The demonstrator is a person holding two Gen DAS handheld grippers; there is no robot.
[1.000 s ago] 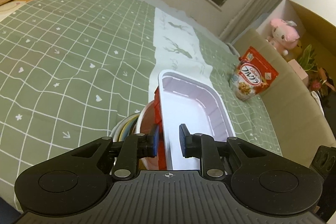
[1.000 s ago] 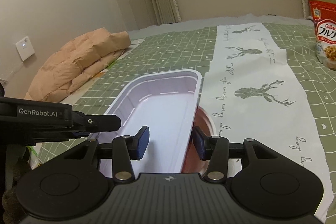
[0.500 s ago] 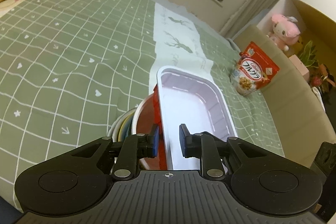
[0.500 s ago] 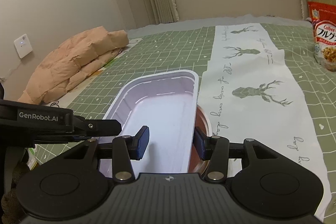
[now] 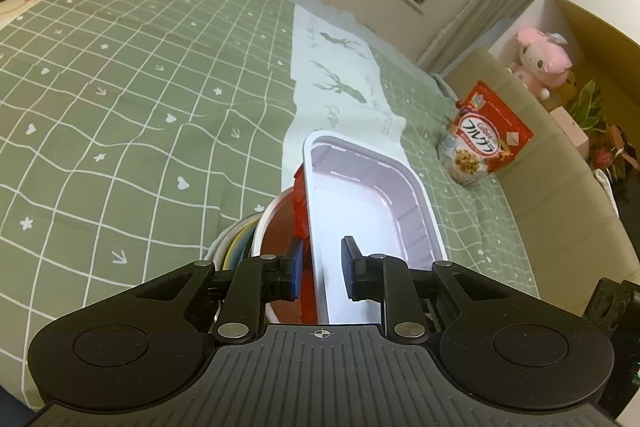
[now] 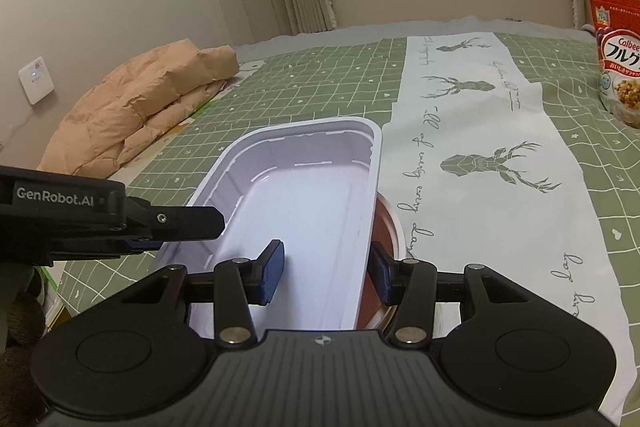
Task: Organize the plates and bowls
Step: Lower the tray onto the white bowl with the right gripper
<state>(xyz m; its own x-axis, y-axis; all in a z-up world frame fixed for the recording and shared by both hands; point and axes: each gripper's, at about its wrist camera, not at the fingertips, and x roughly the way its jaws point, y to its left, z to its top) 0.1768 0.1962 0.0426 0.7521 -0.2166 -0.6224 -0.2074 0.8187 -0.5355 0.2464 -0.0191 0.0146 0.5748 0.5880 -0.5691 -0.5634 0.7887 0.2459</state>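
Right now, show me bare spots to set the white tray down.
Free: green checked cloth left of the stacked bowls; deer-print white runner beyond the white rectangular plastic tray. Crowded: by the red cereal bag and peach quilt.

Both grippers are matte black plastic. The left gripper and right gripper each have a ribbed grey-black housing with a small crosshair mark, two round recessed discs, silver pivot screws and blue ribbed finger pads. White "GenRobot.AI" lettering marks the left gripper's side.
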